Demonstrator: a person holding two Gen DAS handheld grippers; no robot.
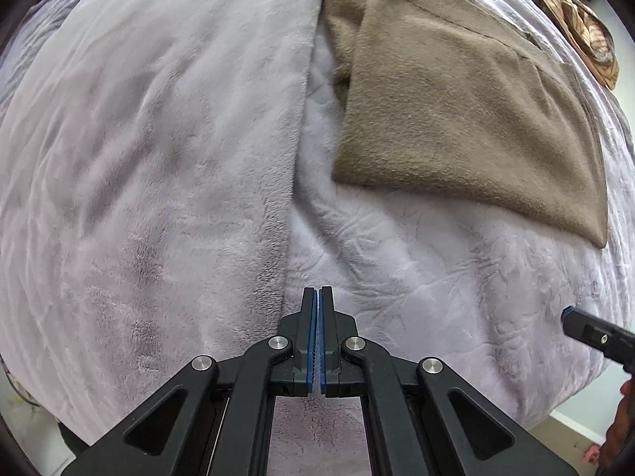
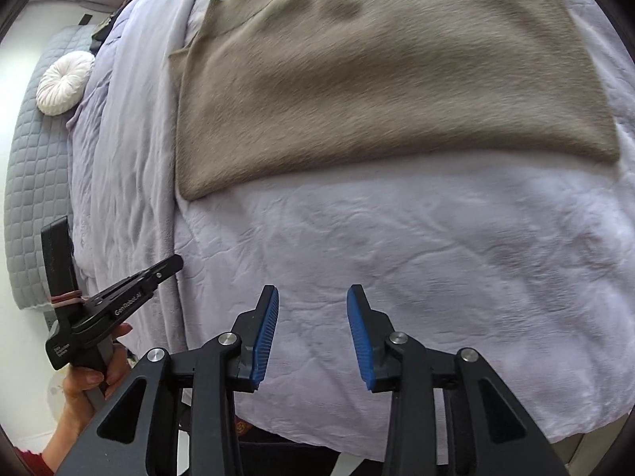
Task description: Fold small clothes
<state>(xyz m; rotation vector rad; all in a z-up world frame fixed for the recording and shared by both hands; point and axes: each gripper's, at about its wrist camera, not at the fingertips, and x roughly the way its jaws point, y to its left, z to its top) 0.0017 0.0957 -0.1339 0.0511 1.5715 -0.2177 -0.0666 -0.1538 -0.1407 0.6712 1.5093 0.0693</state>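
A taupe fleece garment [image 1: 456, 107] lies folded flat on the pale lavender bedspread [image 1: 397, 246], up and right of my left gripper. It also fills the upper part of the right wrist view [image 2: 377, 79]. My left gripper [image 1: 318, 291] is shut and empty, hovering over the bedspread short of the garment. My right gripper [image 2: 312, 291] is open and empty, over bare bedspread [image 2: 397, 258] below the garment's near edge. The left gripper shows at the left of the right wrist view [image 2: 174, 263], held by a hand. The right gripper's tip shows at the right edge of the left wrist view [image 1: 571, 317].
A thicker lavender blanket [image 1: 158, 158] covers the bed's left part, with a fold edge running down the middle. A grey quilted headboard [image 2: 35, 182] and a round white cushion [image 2: 65, 81] stand at the far left. A brown patterned item [image 1: 587, 31] lies at the upper right.
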